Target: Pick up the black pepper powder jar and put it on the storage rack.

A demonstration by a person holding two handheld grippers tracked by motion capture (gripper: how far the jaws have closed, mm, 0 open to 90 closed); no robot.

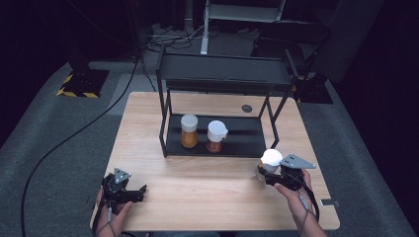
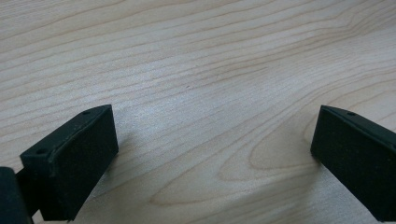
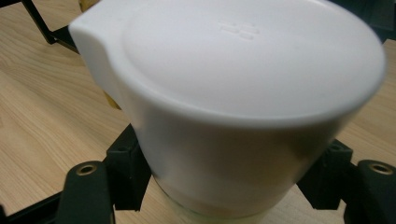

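- A white-capped jar [image 1: 270, 161] stood near the table's [image 1: 207, 197] right front edge, just in front of the black rack [image 1: 217, 79].
- The right gripper [image 1: 269, 175] clamped it just under the cap [image 3: 243, 84].
- The left gripper [image 1: 129, 193] rested at the left front, jaws spread wide over bare wood, holding nothing.
- Three jars in all: one gripped, two [image 1: 189, 131] [image 1: 216, 137] on the rack's lower shelf.
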